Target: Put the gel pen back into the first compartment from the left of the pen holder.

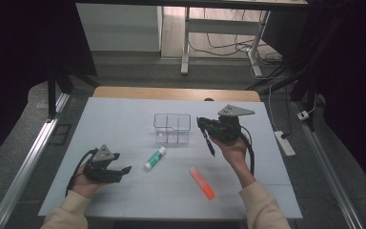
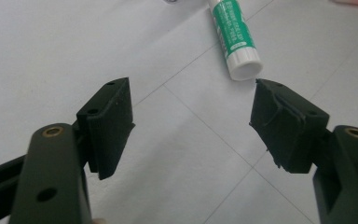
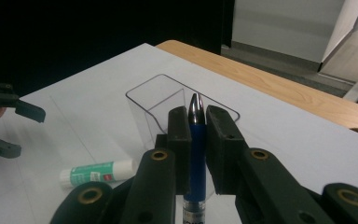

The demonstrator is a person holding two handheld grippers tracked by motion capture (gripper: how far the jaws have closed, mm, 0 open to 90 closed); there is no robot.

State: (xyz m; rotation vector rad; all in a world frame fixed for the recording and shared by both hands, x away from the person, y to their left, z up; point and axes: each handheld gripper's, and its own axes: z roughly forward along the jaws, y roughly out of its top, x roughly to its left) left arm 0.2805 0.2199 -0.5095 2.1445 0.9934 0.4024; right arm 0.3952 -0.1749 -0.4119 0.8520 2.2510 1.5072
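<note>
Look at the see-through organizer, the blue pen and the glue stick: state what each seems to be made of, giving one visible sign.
Organizer: probably clear hard plastic, glossy; the table shows through its walls and divider.
Blue pen: seemingly smooth plastic barrel with a shiny, metal-looking tip, clamped in the right gripper.
Glue stick: likely white plastic tube with a printed green label, possibly paper or film.

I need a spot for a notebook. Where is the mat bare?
The far left of the white mat, left of the clear plastic organiser, is bare, as is the far right corner. The middle is crowded: green-and-white glue stick, orange highlighter.
</note>
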